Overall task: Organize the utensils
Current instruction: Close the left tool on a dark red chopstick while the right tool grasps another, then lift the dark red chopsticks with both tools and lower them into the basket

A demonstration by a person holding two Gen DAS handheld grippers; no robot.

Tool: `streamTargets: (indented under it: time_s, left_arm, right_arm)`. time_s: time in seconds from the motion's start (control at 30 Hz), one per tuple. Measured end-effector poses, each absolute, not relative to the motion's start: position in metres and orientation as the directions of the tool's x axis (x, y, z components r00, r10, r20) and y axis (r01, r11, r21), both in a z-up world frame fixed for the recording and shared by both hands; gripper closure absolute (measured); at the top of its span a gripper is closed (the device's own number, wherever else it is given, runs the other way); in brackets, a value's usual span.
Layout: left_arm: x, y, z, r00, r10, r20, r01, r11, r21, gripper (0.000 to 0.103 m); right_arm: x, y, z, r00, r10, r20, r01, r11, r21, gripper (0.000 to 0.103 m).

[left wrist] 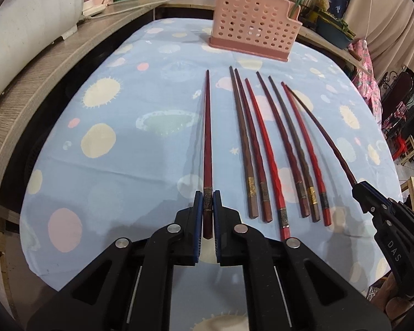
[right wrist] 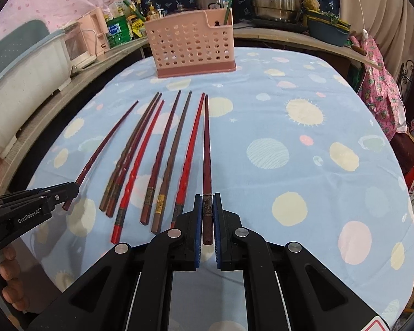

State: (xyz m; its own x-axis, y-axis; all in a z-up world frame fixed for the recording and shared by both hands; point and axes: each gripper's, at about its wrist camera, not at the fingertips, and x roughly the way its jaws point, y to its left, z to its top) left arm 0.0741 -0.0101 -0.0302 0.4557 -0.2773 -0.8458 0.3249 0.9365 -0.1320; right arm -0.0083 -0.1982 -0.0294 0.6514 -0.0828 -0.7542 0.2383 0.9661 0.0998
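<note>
Left claw (left wrist: 207, 201) is clamped tight on a dark red chopstick (left wrist: 207, 127), the blue pads (left wrist: 198, 212) pressing either side of its decorated band near the thick end. That stick runs straight ahead from the claw, its tip aimed toward the pink holder (left wrist: 252, 22) at the far side of the desk (left wrist: 110, 165), and it sits apart from the rest, off to the left of the row.

Over to the right claw (right wrist: 207, 202), same story: clenched on a second dark chopstick (right wrist: 206, 143), pads (right wrist: 217, 212) squeezing the ornamented band, with the butt end poking back between the fingers. This one lies at the right edge of the row, just beside a bright red chopstick (right wrist: 191, 149) and nearly touching it near the tips.

Between the two gripped sticks, six loose chopsticks (left wrist: 262, 151) lie side by side on the blue spotted cloth, thick ends toward the claws, tips fanning toward the holder. They come in brown, dark red and bright red, most with gold or dark bands.

The perforated pink holder stands upright on its darker base, well beyond the chopstick tips, with a green-handled utensil (right wrist: 229, 8) standing in its end compartment. In the right wrist view, fingers (right wrist: 9, 275) of the person's left hand show at the lower left edge.
</note>
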Motion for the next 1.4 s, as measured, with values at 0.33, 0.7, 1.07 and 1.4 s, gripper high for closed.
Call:
streamTargets:
  time_s: [0.33, 0.7, 1.07, 1.4]
  left_arm:
    - [0.077, 0.001, 0.033, 0.541, -0.337, -0.771, 0.318, 0.930, -0.183, 0.096]
    - [0.116, -0.007, 0.112, 0.654, -0.363, -0.664, 0.324, 0.927, -0.187, 0.096]
    - [0.171, -0.026, 0.178, 0.690, -0.426, -0.585, 0.351, 0.904, -0.245, 0.096]
    - [0.214, -0.046, 0.275, 0.792, -0.467, -0.393, 0.384, 0.881, -0.275, 0.096]
  right_arm:
    - [-0.010, -0.220, 0.031, 0.741, -0.088, -0.665, 0.267, 0.948, 0.172, 0.096]
    - [0.023, -0.246, 0.106, 0.840, -0.119, -0.529, 0.256, 0.947, 0.194, 0.096]
    - [0.070, -0.265, 0.159, 0.889, -0.126, -0.440, 0.244, 0.944, 0.223, 0.096]
    - [0.129, -0.289, 0.234, 0.954, -0.126, -0.272, 0.206, 0.934, 0.292, 0.096]
